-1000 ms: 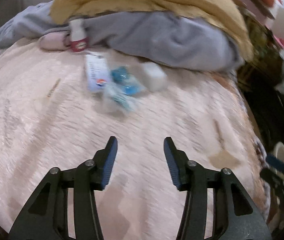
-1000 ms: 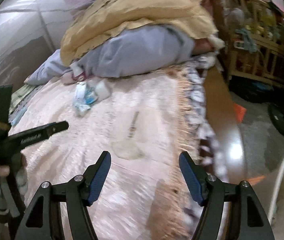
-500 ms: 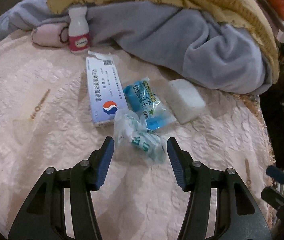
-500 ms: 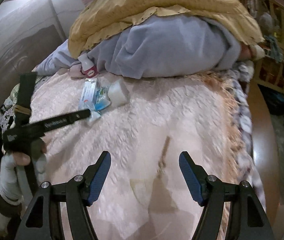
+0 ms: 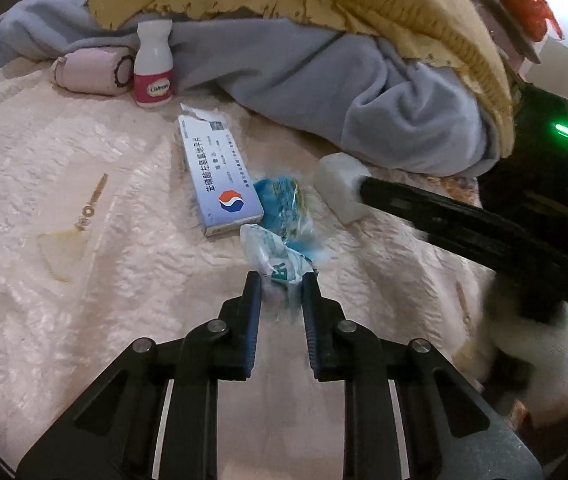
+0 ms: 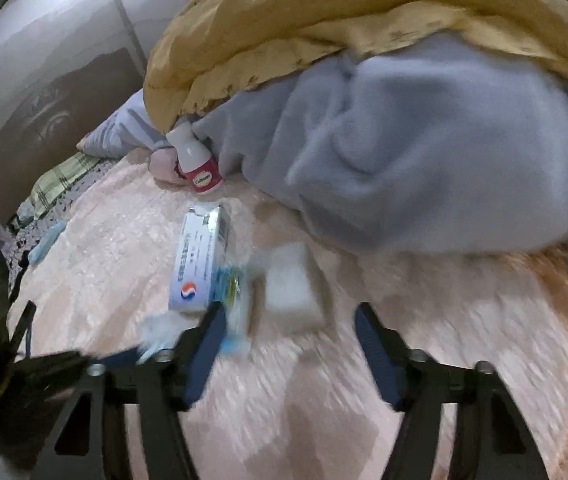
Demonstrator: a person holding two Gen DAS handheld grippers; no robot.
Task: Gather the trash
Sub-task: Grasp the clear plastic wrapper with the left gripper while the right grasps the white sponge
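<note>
- Left wrist view: my left gripper (image 5: 281,294) is clamped on the crumpled white-green wrapper (image 5: 273,260), lying on the pink bedspread (image 5: 83,280) beside the medicine box (image 5: 219,176). Risk: thin film slipping out on lifting.
- Right wrist view: my right gripper (image 6: 288,320) is spread wide around the white block (image 6: 290,292). Risk: snagging the blue packet (image 6: 227,284) alongside.
</note>
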